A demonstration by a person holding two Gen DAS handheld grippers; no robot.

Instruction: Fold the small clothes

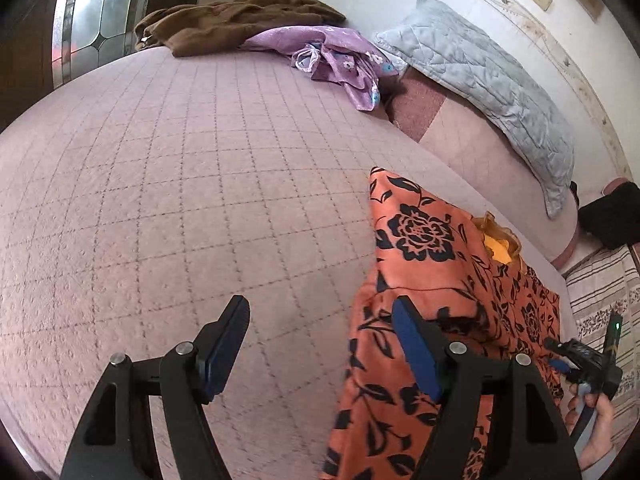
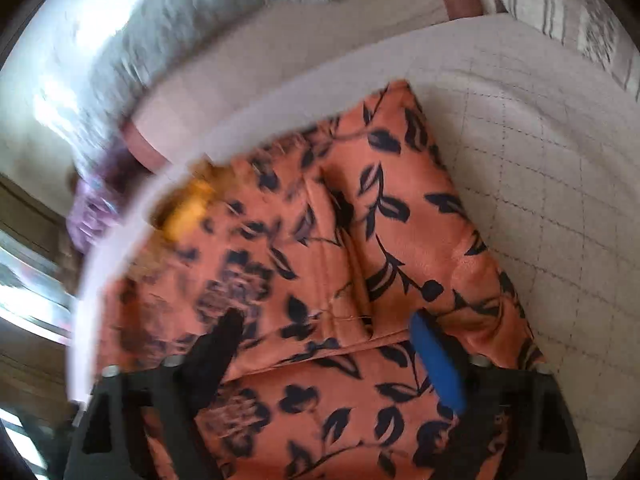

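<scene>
An orange garment with a black flower print lies on the pink quilted bed, at the right of the left wrist view, with a yellow lining showing at its neck. My left gripper is open and empty, its right finger over the garment's left edge. In the right wrist view the same garment fills the middle, partly folded, blurred by motion. My right gripper is open just above it, holding nothing. The right gripper also shows in the left wrist view, held by a hand.
A purple flowered garment and a brown garment lie at the far end of the bed. A grey quilted pillow leans along the wall at the right. A striped cloth lies beyond the bed's right edge.
</scene>
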